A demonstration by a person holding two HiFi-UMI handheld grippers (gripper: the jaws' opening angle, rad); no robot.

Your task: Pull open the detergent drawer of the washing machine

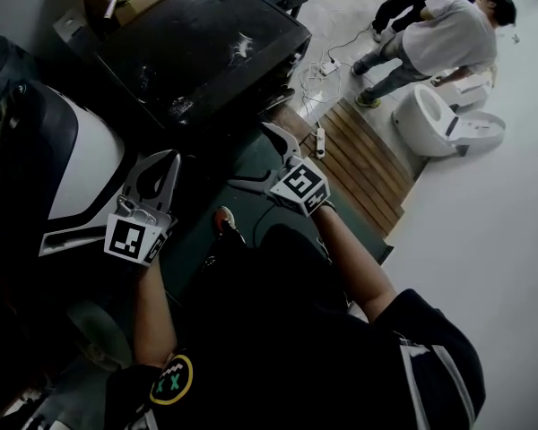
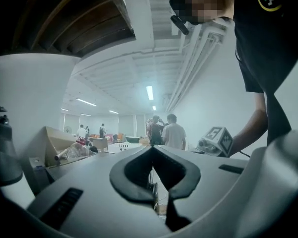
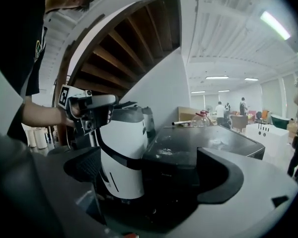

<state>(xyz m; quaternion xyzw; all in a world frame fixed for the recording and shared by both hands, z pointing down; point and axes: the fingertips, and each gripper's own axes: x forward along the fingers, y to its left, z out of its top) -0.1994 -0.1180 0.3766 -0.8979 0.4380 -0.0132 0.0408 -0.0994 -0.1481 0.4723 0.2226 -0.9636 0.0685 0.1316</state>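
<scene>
The washing machine (image 1: 206, 43), a boxy black unit with a dusty, smudged flat top, is standing just ahead of both grippers; its front is lying in shadow and the detergent drawer cannot be picked out. A rounded, glossy white-and-black appliance (image 1: 81, 164) is sitting beside its left edge. The right gripper (image 3: 156, 170) is hanging released, its dark pads wide apart and grasping nothing. The left gripper (image 2: 152, 155) is clenched, tips meeting, empty.
</scene>
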